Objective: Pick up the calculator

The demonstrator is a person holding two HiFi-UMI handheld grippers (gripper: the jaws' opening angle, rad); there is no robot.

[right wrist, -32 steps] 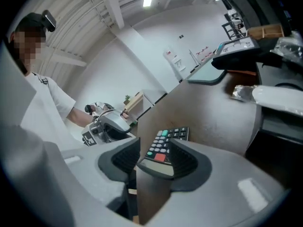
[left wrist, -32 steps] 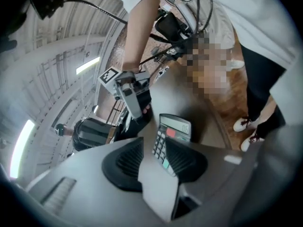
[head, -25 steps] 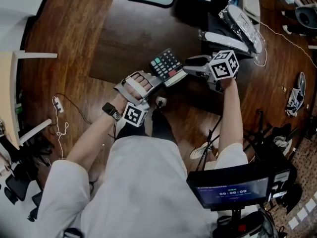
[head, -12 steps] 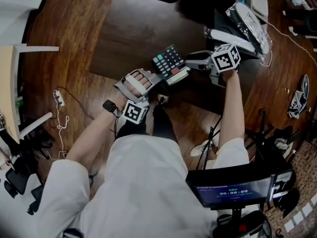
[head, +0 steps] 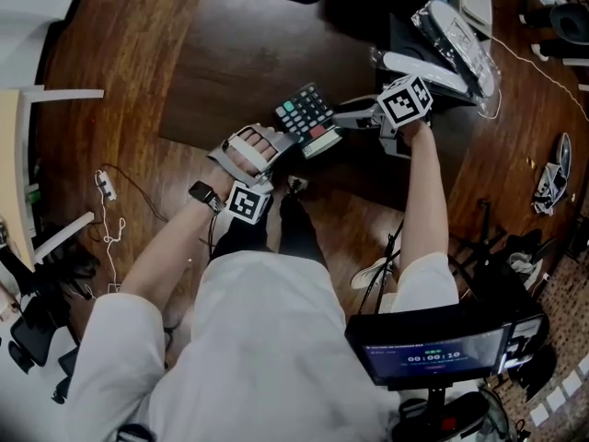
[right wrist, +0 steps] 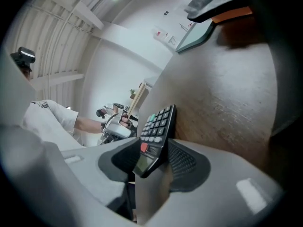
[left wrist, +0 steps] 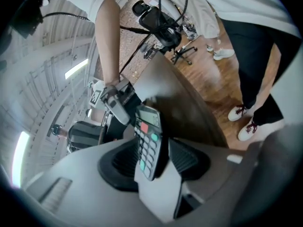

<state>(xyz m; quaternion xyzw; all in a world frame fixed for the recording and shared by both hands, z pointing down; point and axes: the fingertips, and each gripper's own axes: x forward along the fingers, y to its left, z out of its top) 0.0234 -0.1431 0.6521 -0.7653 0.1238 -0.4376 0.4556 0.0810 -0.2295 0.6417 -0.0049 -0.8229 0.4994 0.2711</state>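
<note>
The dark wooden counter point(head: 248, 53) fills the upper middle of the head view, with the person standing at its near edge and both arms reaching in over it. The left tongs point(left wrist: 154, 159) come in from the near left and the right tongs point(right wrist: 151, 163) from the right, and they meet end to end. Between them is the calculator point(head: 306, 118), over the counter's near edge. I cannot tell whether it touches the wood.

The right tongs are closed on its display end. The left tongs have just been opening and now stand wide. The keypad end sits between their pads point(left wrist: 187, 157) but does not look pressed.

This reads as the hand-over step: the left side lets go and the right side takes the whole weight. Next, the left tongs should back straight off without brushing the keys. The right tongs need a firm grip, since they hold only one end.
</note>
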